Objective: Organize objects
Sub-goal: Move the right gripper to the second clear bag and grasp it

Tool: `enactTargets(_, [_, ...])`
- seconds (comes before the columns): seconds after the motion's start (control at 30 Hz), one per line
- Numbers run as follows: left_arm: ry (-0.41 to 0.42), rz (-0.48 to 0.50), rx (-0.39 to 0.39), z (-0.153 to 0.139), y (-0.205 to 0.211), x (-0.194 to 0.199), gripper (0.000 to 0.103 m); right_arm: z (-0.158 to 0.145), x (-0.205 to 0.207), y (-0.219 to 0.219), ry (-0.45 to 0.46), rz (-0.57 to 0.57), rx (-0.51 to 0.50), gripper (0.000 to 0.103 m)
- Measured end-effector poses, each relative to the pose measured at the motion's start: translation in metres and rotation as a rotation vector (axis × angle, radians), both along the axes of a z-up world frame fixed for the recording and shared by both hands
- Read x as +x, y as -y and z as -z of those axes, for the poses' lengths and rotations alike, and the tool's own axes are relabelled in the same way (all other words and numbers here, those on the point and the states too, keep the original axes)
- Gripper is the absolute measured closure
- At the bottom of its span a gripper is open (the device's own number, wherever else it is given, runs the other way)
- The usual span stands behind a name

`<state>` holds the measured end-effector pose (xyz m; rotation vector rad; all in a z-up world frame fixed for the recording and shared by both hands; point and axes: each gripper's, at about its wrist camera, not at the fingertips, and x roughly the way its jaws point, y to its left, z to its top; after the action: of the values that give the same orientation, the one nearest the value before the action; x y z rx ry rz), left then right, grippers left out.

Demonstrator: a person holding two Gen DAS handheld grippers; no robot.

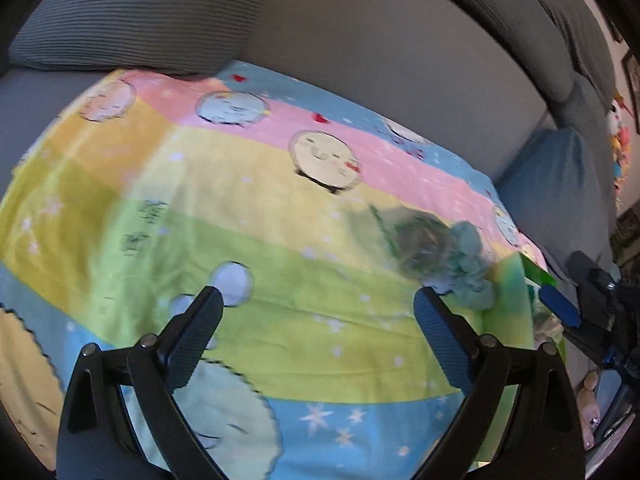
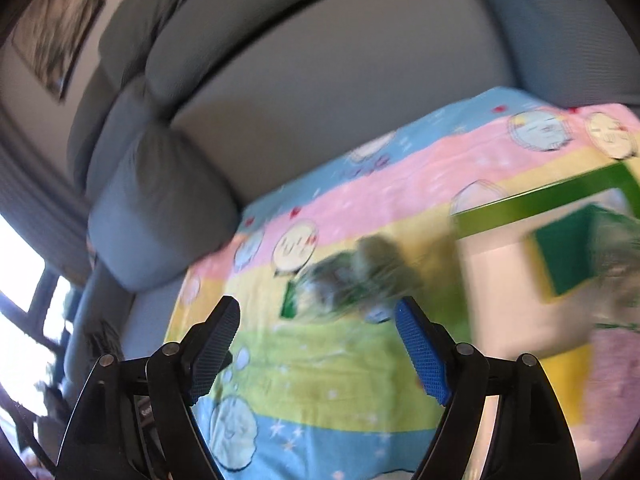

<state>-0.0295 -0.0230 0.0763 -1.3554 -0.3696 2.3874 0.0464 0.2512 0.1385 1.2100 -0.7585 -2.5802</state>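
A: Left wrist view first. The left gripper (image 1: 318, 304) stood spread wide, nothing between its blue ribbed pads, above the striped pastel blanket printed with round cartoon faces (image 1: 224, 208).

B: And the thing to tidy?

A: A blurred grey-green crumpled bundle (image 1: 432, 252) lay on the blanket just beyond the right-hand finger. What it was, I couldn't make out. The right gripper (image 1: 560, 310) poked in at the edge, mostly cut off, with only one blue pad showing.

B: Behind it?

A: A grey sofa backrest (image 1: 380, 60) and a ribbed grey cushion (image 1: 132, 16).

B: Right wrist view?

A: Heavily smeared. The right gripper (image 2: 318, 314) was spread too, gripping nothing. The bundle (image 2: 356, 276) sat just past its fingertips. A white box with a green rim (image 2: 520, 204) stood to the right, cut off by the frame, with its contents unreadable.
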Motion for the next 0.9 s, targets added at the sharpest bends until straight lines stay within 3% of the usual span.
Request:
enactTargets(0.1, [0.013,-0.025,0.043,0.0,0.013,-0.004,0.006,0.009,-0.031,0.031,0.079,-0.072,0.048,0.022])
enactTargets(0.37, [0.047,-0.049,0.073,0.003,0.019,-0.011,0.005,0.04,-0.104,0.067,0.252,-0.059,0.224,0.022])
enactTargets(0.53, [0.061,-0.065,0.078,0.004,0.022,-0.013,0.005,0.057,-0.116,0.071,0.329,-0.036,0.293,0.022])
enactTargets(0.6, [0.063,-0.066,0.089,0.003,0.023,-0.013,0.005,0.066,-0.118,0.069,0.36,-0.046,0.262,0.022])
enactTargets(0.7, [0.071,-0.057,0.117,0.004,0.023,-0.013,0.005,0.074,-0.121,0.067,0.379,-0.051,0.239,0.022])
enactTargets(0.9, [0.081,-0.058,0.114,0.005,0.022,-0.014,0.005,0.085,-0.128,0.076,0.382,-0.049,0.308,0.022])
